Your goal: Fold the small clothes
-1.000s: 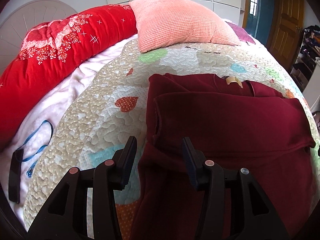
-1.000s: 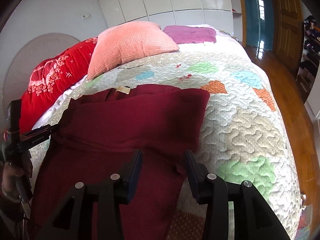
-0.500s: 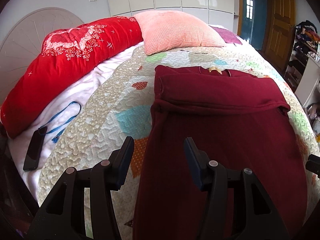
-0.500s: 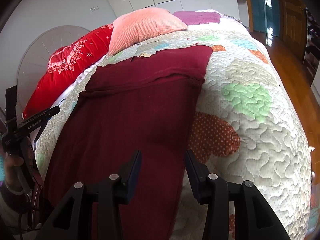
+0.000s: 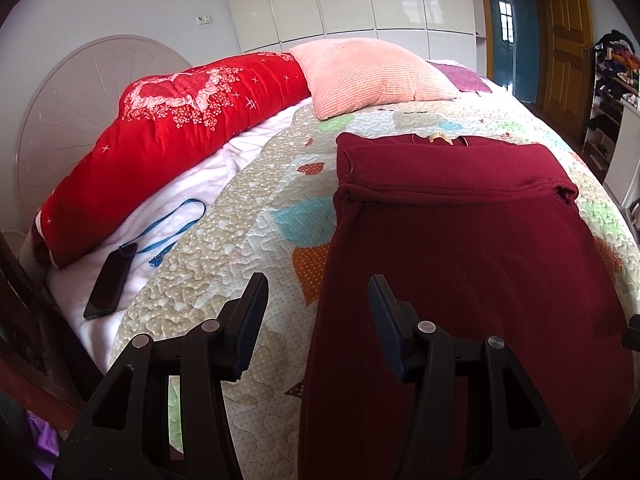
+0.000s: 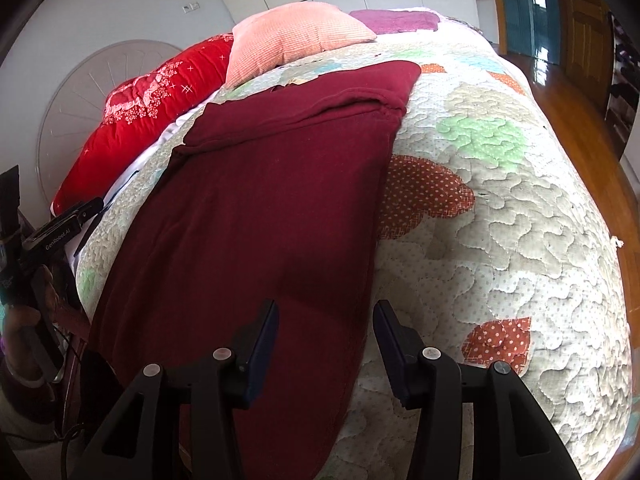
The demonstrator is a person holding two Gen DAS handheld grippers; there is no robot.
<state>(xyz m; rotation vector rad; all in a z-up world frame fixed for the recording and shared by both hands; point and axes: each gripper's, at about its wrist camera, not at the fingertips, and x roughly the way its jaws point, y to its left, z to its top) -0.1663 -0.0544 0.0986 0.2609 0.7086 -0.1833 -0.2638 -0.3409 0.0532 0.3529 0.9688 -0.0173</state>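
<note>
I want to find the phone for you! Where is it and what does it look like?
Look at the long red flowered bolster along the bed's left side. Just below its near end, on the white fleecy sheet, lies a flat black rectangular phone. A thin blue lanyard is tied to it, and nothing else there is black.

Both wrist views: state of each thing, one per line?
maroon garment: flat on the quilt, sleeves folded across the chest, bottom half not folded yet
left claw: open, empty, over the garment's left edge
right claw: opening, nothing gripped, over the garment's right edge
phone: face up on the white sheet, blue lanyard attached
pink pillow: lying at the bed's head
</note>
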